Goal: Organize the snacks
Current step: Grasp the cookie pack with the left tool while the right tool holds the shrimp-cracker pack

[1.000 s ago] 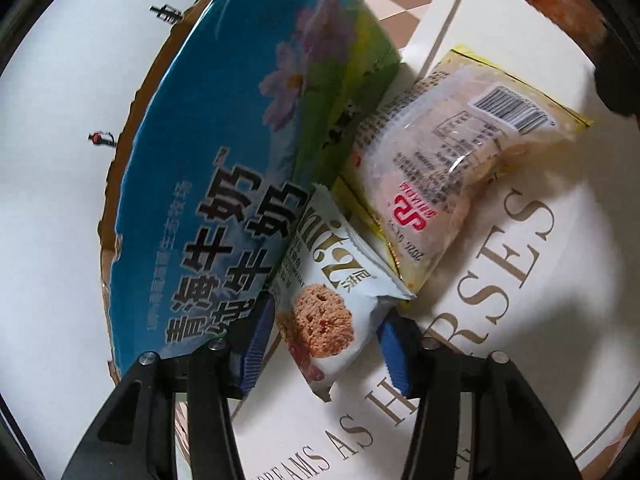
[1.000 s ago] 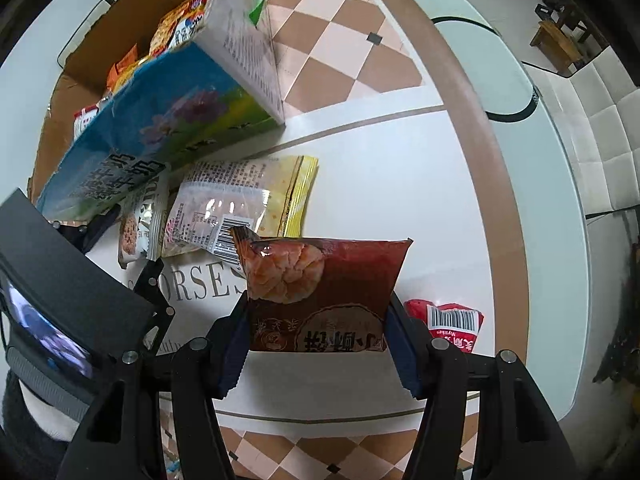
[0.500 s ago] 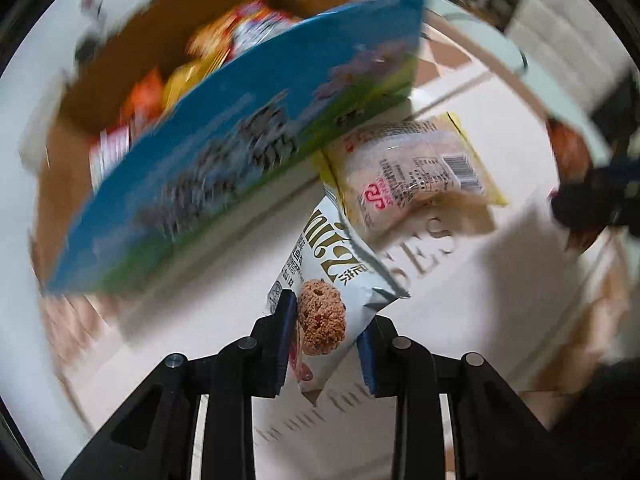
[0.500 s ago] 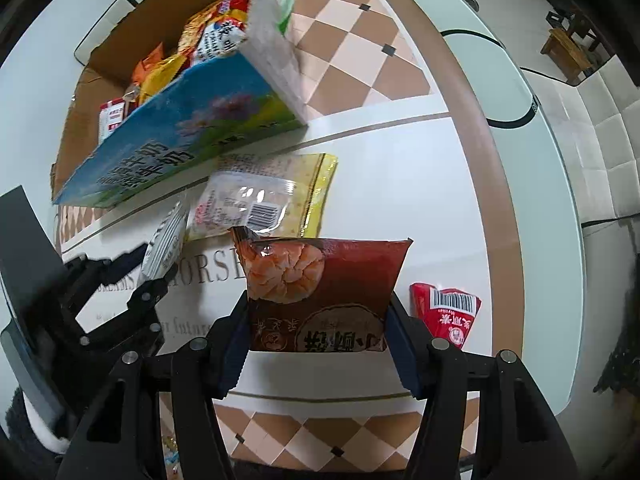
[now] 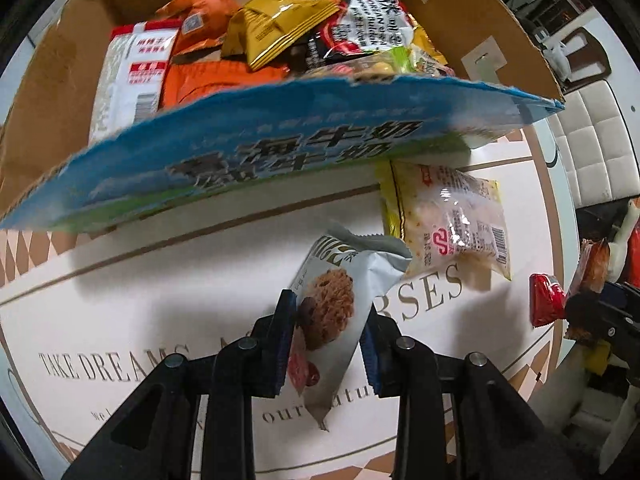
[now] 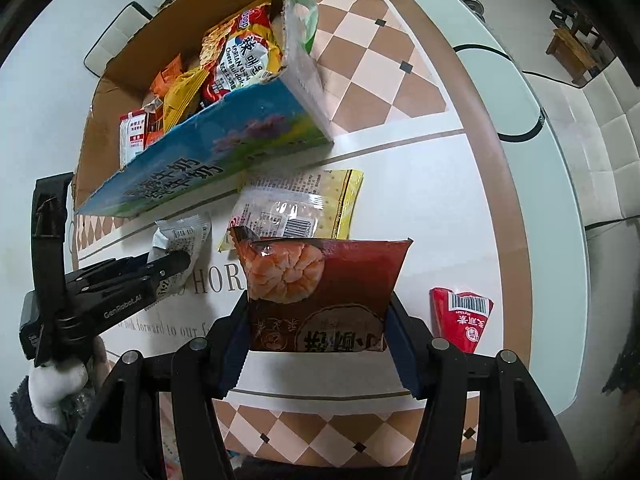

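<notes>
In the lower middle of the left wrist view, the left gripper (image 5: 326,340) pinched a glossy white cookie packet (image 5: 336,312) — long axis tilted up-right, crimped end uppermost. The right gripper (image 6: 316,340) clamped a flat red shrimp-cracker bag (image 6: 320,292) below the cardboard box (image 6: 120,80).

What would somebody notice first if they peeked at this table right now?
Probably the big cardboard box with its blue side, crammed with bright snack packets at the back of the table. Next, each gripper holds a snack above the table: the left gripper pinches a cookie packet, and the right gripper clamps a red shrimp-picture bag.
</notes>
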